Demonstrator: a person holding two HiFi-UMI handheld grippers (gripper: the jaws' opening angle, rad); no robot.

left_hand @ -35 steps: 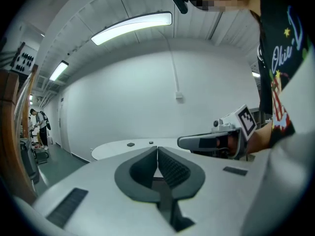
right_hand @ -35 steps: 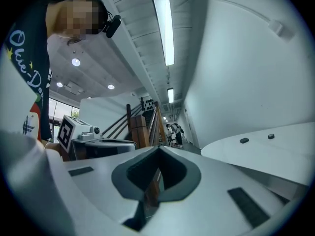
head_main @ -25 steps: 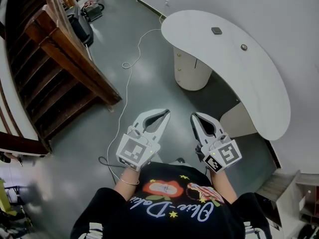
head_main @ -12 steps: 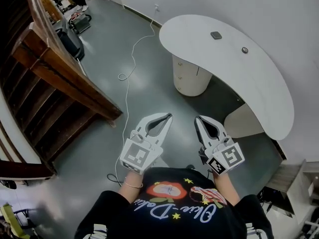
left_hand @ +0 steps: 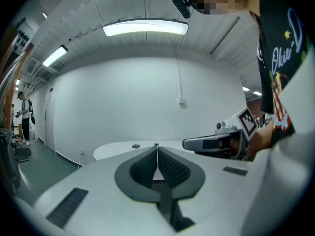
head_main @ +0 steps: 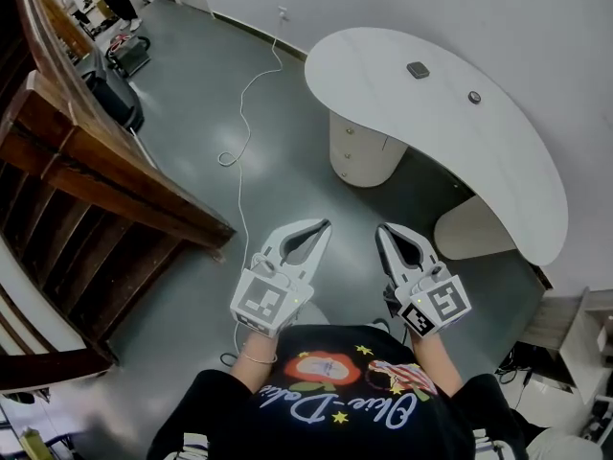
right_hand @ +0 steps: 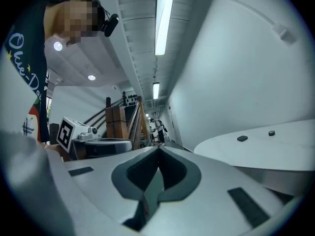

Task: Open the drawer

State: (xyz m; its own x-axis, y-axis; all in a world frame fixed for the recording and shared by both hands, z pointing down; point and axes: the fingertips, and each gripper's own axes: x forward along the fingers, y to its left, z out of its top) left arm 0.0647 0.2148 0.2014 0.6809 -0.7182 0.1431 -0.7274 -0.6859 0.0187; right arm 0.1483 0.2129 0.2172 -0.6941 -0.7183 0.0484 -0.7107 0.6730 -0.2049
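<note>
In the head view, you are holding the left gripper (head_main: pixel 324 224) and the right gripper (head_main: pixel 381 228) side by side in front of your chest. Both are pointing away from you, toward the curved white table (head_main: pixel 498 161). Both sets of jaws are closed, with nothing between them. The drawer cabinet (head_main: pixel 362 151) is standing under the near end of the table. It is ahead of the grippers and well apart from both. I cannot make out the drawer itself from here. A small dark square thing (head_main: pixel 417 69) and a small round thing (head_main: pixel 473 96) are lying on the table top. The wooden stairs (head_main: pixel 105 161) are running along the left side. A white cable (head_main: pixel 244 132) is lying across the grey floor (head_main: pixel 192 94).

In the left gripper view, the jaws are pressing tip to tip and are holding nothing. The table top (left_hand: pixel 123 149) is showing just past the tips, with a plain white wall (left_hand: pixel 123 97) behind it. The right gripper (left_hand: pixel 206 142) is showing just to the right. A person (left_hand: pixel 23 117) is standing far off at the left edge.

In the right gripper view, the jaws are closed too, with nothing in them. The left gripper (right_hand: pixel 98 144) is showing on the left, with the wooden stairs (right_hand: pixel 123 117) behind it. The table (right_hand: pixel 256 151) is showing on the right with the two small things on it.
</note>
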